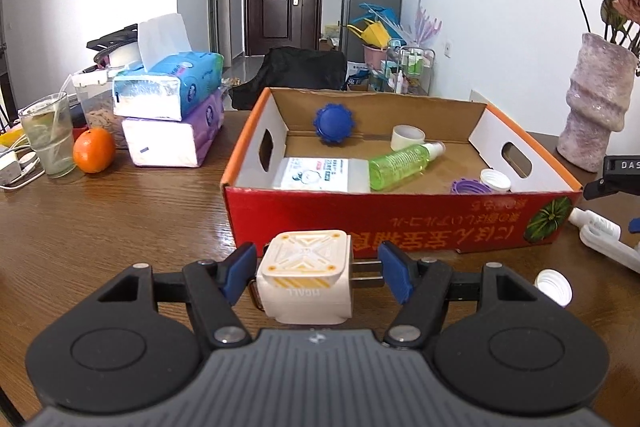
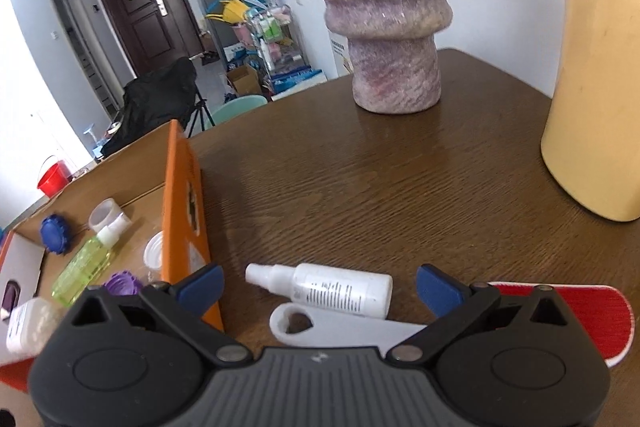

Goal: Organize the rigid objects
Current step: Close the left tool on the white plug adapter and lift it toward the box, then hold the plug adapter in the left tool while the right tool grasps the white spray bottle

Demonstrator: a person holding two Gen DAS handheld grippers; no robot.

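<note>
A red and orange cardboard box (image 1: 400, 223) stands on the wooden table and holds a green bottle (image 1: 404, 165), a blue lid (image 1: 333, 123), a tape roll (image 1: 407, 137), a purple lid (image 1: 470, 186), a white cap (image 1: 495, 180) and a clear labelled bottle (image 1: 316, 174). My left gripper (image 1: 318, 273) is open around a white plug adapter (image 1: 306, 277) whose metal prongs point right; the fingers stand apart from it. My right gripper (image 2: 318, 285) is open over a white spray bottle (image 2: 332, 289) lying on the table, beside the box wall (image 2: 184, 211).
A white flat handle (image 2: 340, 333) and a red brush (image 2: 600, 319) lie under the right gripper. A purple vase (image 2: 384, 11) and a yellow container (image 2: 596, 67) stand behind. Tissue packs (image 1: 172, 119), an orange (image 1: 94, 150), a glass (image 1: 46, 139) sit left; a white cap (image 1: 554, 287) lies right.
</note>
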